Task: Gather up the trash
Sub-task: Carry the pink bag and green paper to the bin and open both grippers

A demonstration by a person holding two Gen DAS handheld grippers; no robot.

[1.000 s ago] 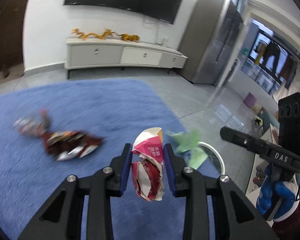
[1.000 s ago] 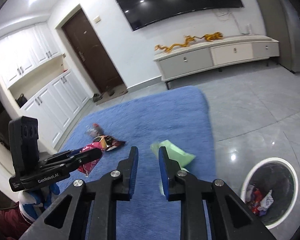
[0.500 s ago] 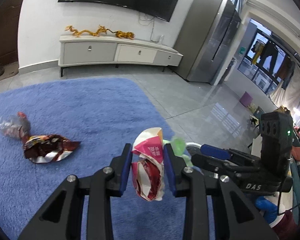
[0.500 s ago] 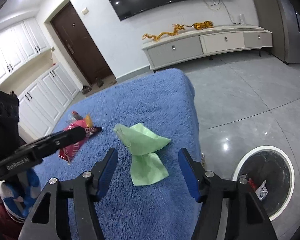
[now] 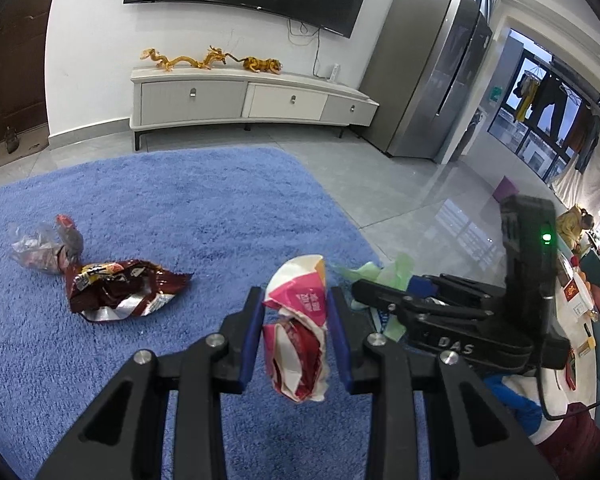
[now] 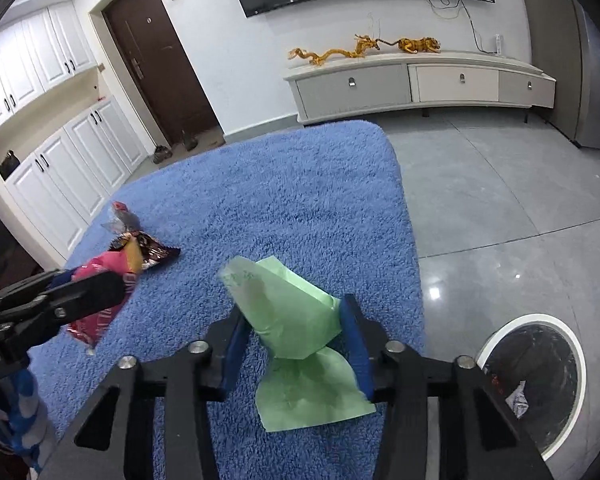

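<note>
My left gripper [image 5: 295, 320] is shut on a crumpled red, pink and white wrapper [image 5: 298, 332] and holds it above the blue rug [image 5: 180, 208]. My right gripper [image 6: 294, 328] has its jaws on both sides of a crumpled green paper [image 6: 288, 312] that touches both pads at the rug's right edge. The wrapper also shows in the right wrist view [image 6: 100, 296], at the left. A brown snack bag [image 5: 116, 290] and a clear plastic wrapper [image 5: 46, 246] lie on the rug to the left. A white-rimmed trash bin [image 6: 534, 380] with litter inside stands on the floor at the right.
Grey tiled floor [image 6: 500, 200] borders the rug on the right. A white TV cabinet [image 5: 240, 100] with gold dragon figures stands against the far wall under a TV. White cupboards [image 6: 60, 168] and a dark door line the left side. A grey fridge [image 5: 432, 88] stands far right.
My right gripper opened wide, moved in over the green paper and closed in on it. My left gripper kept its hold on the wrapper and shifted a little.
</note>
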